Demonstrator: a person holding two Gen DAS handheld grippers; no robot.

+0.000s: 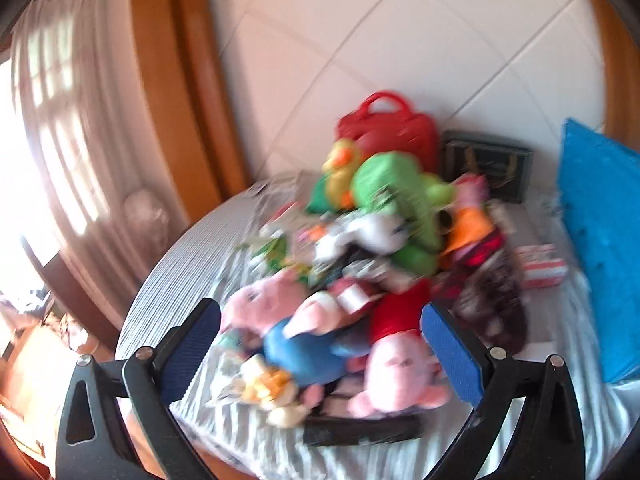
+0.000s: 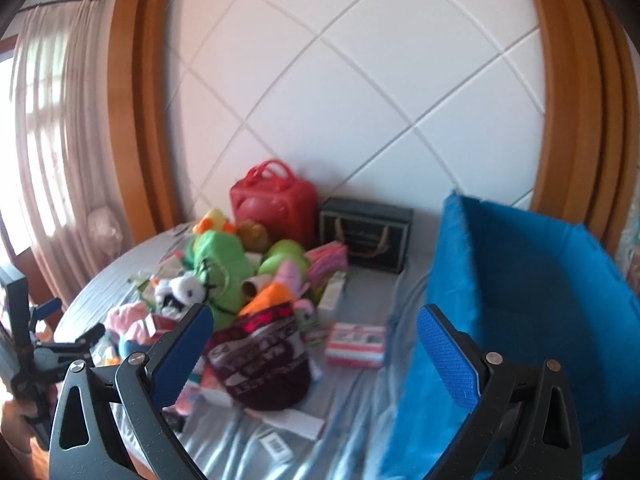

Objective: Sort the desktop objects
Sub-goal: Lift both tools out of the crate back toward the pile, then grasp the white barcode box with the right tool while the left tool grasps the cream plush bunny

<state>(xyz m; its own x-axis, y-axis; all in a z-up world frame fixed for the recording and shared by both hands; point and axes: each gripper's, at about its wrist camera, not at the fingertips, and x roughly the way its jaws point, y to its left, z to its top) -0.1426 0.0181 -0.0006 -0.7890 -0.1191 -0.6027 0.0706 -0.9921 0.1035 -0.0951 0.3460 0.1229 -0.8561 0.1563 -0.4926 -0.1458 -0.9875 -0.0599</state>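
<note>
Both hand-held grippers, left [image 1: 320, 340] and right [image 2: 314, 344], gape empty. Bright plush toys [image 1: 360, 248] lie heaped on the striped tabletop [image 1: 176, 264]. A blue bin [image 2: 520, 300] stands at 3 o'clock.

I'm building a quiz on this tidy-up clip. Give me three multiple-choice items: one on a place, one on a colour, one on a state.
1. Where is the red bag?
A. against the back wall
B. inside the bin
C. on the floor

2. What colour is the storage bin?
A. yellow
B. blue
C. black

3. How is the right claw?
A. shut on a toy
B. shut, empty
C. open, empty

Key: 1 A, it stands beside the dark gift bag by the wall; 2 B, its walls are blue; 3 C, fingers spread, nothing between.
</note>
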